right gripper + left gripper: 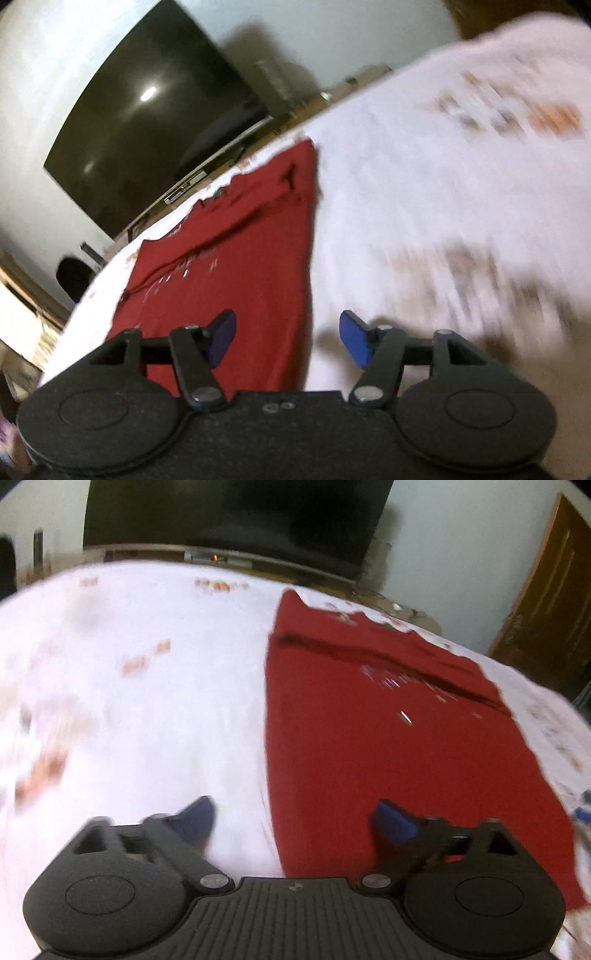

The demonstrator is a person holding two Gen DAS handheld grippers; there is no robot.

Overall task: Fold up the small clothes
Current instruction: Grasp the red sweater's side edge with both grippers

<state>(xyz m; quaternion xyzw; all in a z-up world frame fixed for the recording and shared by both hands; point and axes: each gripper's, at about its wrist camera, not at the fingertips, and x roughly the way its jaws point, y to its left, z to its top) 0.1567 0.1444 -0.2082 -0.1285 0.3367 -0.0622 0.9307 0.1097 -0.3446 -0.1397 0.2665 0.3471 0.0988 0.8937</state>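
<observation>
A red T-shirt (pixel 369 738) lies flat on the white patterned bedsheet (pixel 147 701), with its sides folded in to a long strip; small white print shows near its middle. My left gripper (pixel 295 818) is open and empty, hovering over the shirt's left edge near its close end. In the right wrist view the red T-shirt (pixel 236 258) lies to the left. My right gripper (pixel 288 338) is open and empty, above the shirt's right edge near the close end. Both views are motion-blurred.
A large dark TV (pixel 236 513) stands on a low wooden stand (pixel 221 554) beyond the bed. A brown wooden door (pixel 554 590) is at the far right. The TV also shows in the right wrist view (pixel 147 122), with a dark chair (pixel 74 277) at the left.
</observation>
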